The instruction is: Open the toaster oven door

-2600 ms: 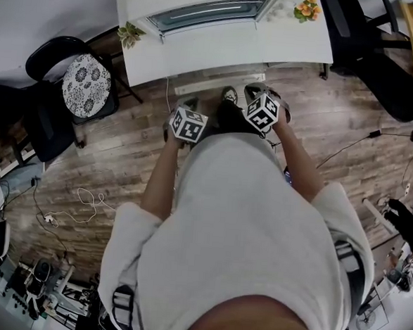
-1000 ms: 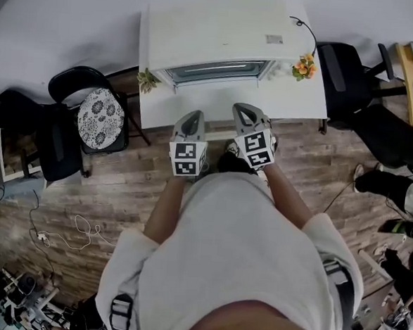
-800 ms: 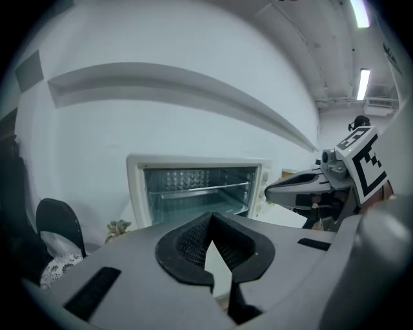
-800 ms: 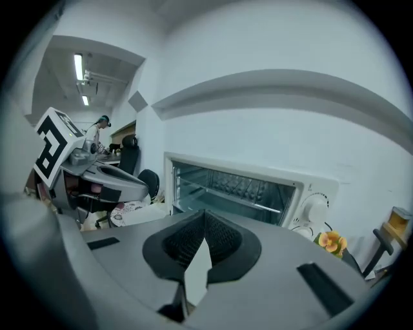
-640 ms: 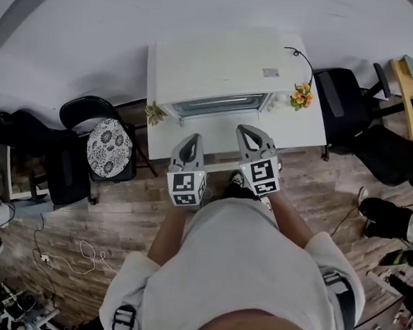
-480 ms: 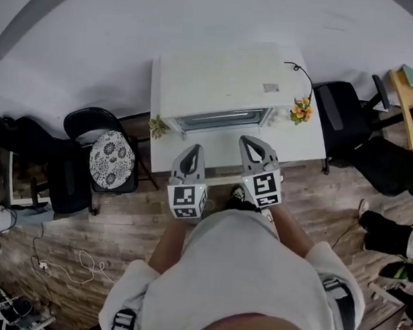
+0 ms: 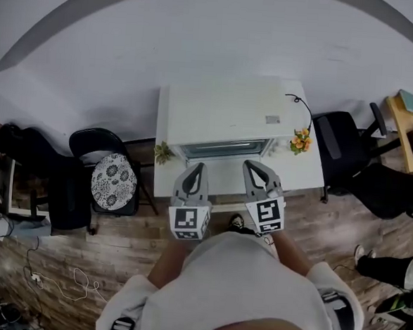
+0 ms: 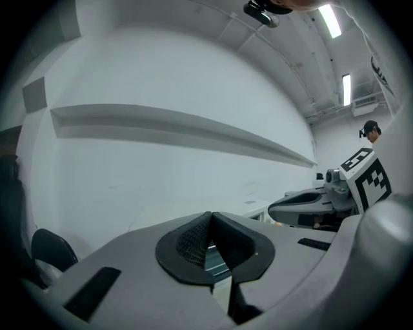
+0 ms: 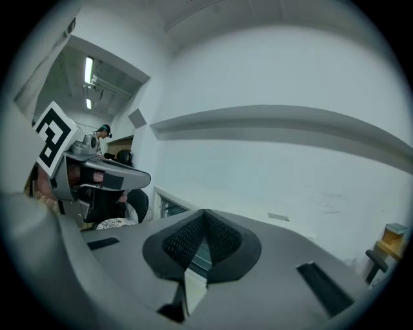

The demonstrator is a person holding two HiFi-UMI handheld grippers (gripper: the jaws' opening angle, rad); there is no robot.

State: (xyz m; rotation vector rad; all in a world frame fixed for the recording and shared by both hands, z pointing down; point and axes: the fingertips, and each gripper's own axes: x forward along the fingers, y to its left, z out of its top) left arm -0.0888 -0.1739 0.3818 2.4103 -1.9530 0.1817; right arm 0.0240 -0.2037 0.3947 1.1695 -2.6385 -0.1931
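Observation:
A white toaster oven [image 7: 224, 116] stands on a white table [image 7: 301, 167] against the wall, its glass door [image 7: 225, 149] shut and facing me. My left gripper [image 7: 198, 168] and right gripper [image 7: 252, 167] hang side by side just in front of the door, over the table's near part, touching nothing. Both point roughly level at the oven. In the left gripper view the left gripper [image 8: 210, 216] has its jaws together with nothing between them. The right gripper [image 9: 203, 213] is likewise shut and empty, and the oven's window [image 9: 171, 207] shows to its left.
A small potted plant [image 7: 163, 152] sits at the table's left corner and orange flowers [image 7: 301, 140] at its right. A black chair with a patterned cushion [image 7: 114, 179] stands left of the table, a black office chair [image 7: 342, 145] right. Cables [image 7: 50, 280] lie on the wood floor.
Both grippers have risen from near my waist and tipped up from pointing downward to nearly level, facing the oven. The head view has lifted, showing more wall. Both jaws stayed shut.

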